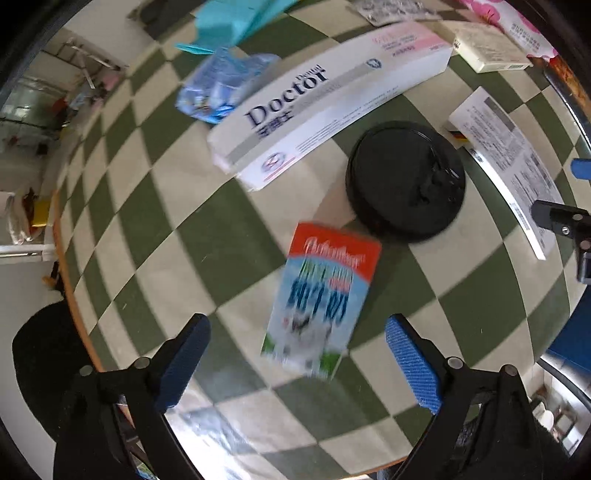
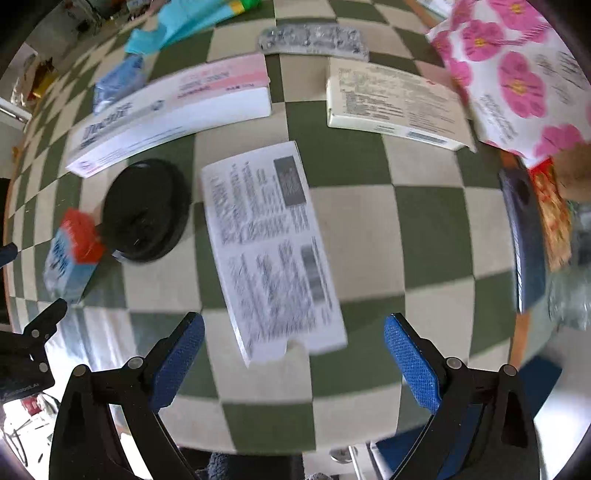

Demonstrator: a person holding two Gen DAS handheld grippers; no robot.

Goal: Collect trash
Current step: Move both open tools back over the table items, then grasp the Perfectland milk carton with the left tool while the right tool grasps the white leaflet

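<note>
Fingers of both grippers, left gripper (image 1: 297,363) and right gripper (image 2: 293,363), are hovering spread over the green-checked counter (image 2: 354,229), straddling a red-topped milk carton (image 1: 321,299) and a white printed flat box (image 2: 271,247) at 12 o'clock.

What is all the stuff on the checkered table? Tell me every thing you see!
table: one, green and cream checks, under everything
milk carton: one, red top with blue and white, lying in front of the left gripper
black lid: one, black, round, just beyond the carton
toothpaste box: one, long, white and pink, behind the lid
printed flat box: one, white with grey text, in front of the right gripper
cream box: one, cream, far side of the table
flowered pack: one, white with pink flowers, far right
blister strip: one, silver, far edge
blue wrapper: one, crumpled, beside the toothpaste box
teal paper: one, far left
left gripper: open
right gripper: open
</note>
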